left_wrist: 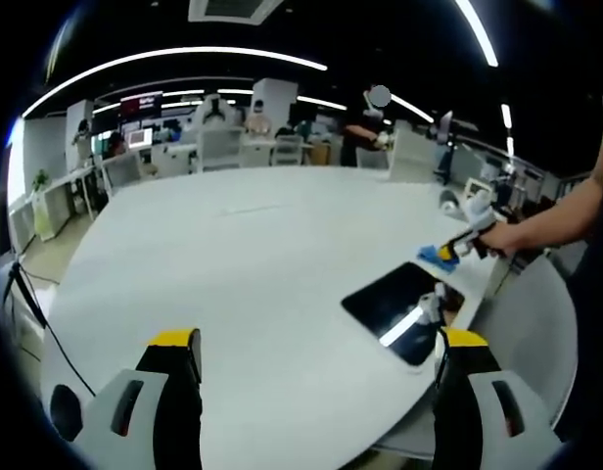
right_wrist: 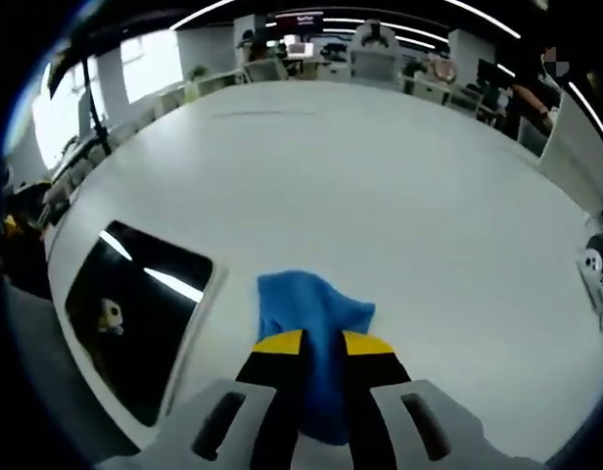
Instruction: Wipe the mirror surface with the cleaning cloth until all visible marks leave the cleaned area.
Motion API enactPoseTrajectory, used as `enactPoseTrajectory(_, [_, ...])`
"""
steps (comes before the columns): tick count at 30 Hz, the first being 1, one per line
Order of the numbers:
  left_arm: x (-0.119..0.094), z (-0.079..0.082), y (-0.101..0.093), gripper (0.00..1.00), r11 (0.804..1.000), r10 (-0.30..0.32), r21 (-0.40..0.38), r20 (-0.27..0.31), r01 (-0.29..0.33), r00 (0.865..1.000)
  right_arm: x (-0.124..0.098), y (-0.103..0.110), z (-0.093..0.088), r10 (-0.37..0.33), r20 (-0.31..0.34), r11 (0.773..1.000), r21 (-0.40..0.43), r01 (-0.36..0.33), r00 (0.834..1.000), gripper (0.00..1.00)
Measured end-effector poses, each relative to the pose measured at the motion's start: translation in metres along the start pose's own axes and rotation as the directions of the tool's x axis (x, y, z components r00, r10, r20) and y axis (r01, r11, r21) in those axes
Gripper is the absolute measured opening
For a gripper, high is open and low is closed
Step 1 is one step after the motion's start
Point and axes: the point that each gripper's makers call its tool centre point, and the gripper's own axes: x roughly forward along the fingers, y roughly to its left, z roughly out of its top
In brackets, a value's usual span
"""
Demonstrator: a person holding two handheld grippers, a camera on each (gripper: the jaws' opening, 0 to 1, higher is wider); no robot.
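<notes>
A dark rectangular mirror (left_wrist: pixel 401 304) lies flat on the white table (left_wrist: pixel 253 255) near its right edge, reflecting ceiling lights. My left gripper (left_wrist: pixel 316 348) stands open above the table's near edge, with nothing between its yellow-tipped jaws. Beyond the mirror, my right gripper (left_wrist: pixel 456 249) holds a blue cleaning cloth (left_wrist: pixel 437 258) down on the table. In the right gripper view the blue cloth (right_wrist: pixel 316 323) is pinched between the nearly closed jaws of the right gripper (right_wrist: pixel 323 343), and the mirror (right_wrist: pixel 135 313) lies apart to its left.
A person's forearm (left_wrist: pixel 556 217) reaches in from the right. A white device (right_wrist: pixel 595 274) lies at the table's right edge. Black cables (left_wrist: pixel 32 313) hang off the left edge. Desks, chairs and people stand far behind the table.
</notes>
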Motion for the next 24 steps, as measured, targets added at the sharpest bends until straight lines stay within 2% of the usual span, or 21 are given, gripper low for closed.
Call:
enactPoseTrajectory(3, [-0.001, -0.001, 0.000, 1.00, 1.000, -0.002, 0.003, -0.003, 0.002, 1.000, -0.002, 0.002, 0.005, 0.016, 0.021, 1.000, -0.007, -0.015, 1.000, 0.16])
enactPoseTrajectory(6, [-0.003, 0.000, 0.001, 1.00, 1.000, 0.004, 0.000, 0.000, -0.004, 1.000, -0.004, 0.003, 0.005, 0.027, 0.019, 1.000, -0.009, -0.026, 0.999, 0.02])
enactPoseTrajectory(8, [-0.005, 0.000, 0.002, 1.00, 1.000, 0.008, -0.001, 0.002, -0.008, 1.000, 0.003, 0.010, -0.005, 0.056, -0.018, 0.998, -0.011, -0.057, 0.998, 0.04])
enactPoseTrajectory(9, [-0.005, 0.000, 0.002, 1.00, 1.000, 0.009, -0.002, 0.003, -0.009, 1.000, 0.003, 0.009, 0.002, 0.052, 0.027, 0.996, -0.071, -0.050, 0.998, 0.04])
enactPoseTrajectory(14, [-0.008, -0.001, 0.000, 1.00, 1.000, 0.009, -0.006, 0.005, -0.009, 1.000, 0.001, 0.007, -0.001, 0.055, 0.021, 0.998, 0.041, -0.055, 0.998, 0.00])
enactPoseTrajectory(17, [-0.006, -0.003, -0.001, 1.00, 1.000, 0.008, -0.007, 0.004, -0.008, 1.000, -0.002, 0.009, -0.003, 0.081, -0.023, 0.977, 0.201, -0.074, 0.996, 0.00])
enactPoseTrajectory(18, [-0.006, -0.002, -0.001, 1.00, 1.000, 0.008, -0.007, 0.005, -0.008, 1.000, -0.002, 0.010, -0.002, 0.091, -0.020, 0.970, 0.229, -0.084, 0.996, 0.00])
enactPoseTrajectory(19, [-0.006, -0.001, -0.002, 1.00, 1.000, 0.007, -0.006, 0.009, -0.007, 1.000, -0.004, 0.012, 0.003, 0.102, 0.002, 0.964, 0.245, -0.099, 0.995, 0.00])
enactPoseTrajectory(22, [-0.004, 0.000, 0.000, 1.00, 1.000, 0.010, -0.009, 0.013, -0.010, 1.000, -0.014, 0.017, 0.017, 0.114, 0.038, 0.968, 0.221, -0.120, 0.993, 0.00])
enactPoseTrajectory(24, [-0.003, -0.004, 0.001, 1.00, 1.000, 0.014, -0.001, -0.006, -0.014, 1.000, -0.018, 0.020, 0.024, 0.131, 0.052, 0.966, 0.217, -0.140, 0.990, 0.00])
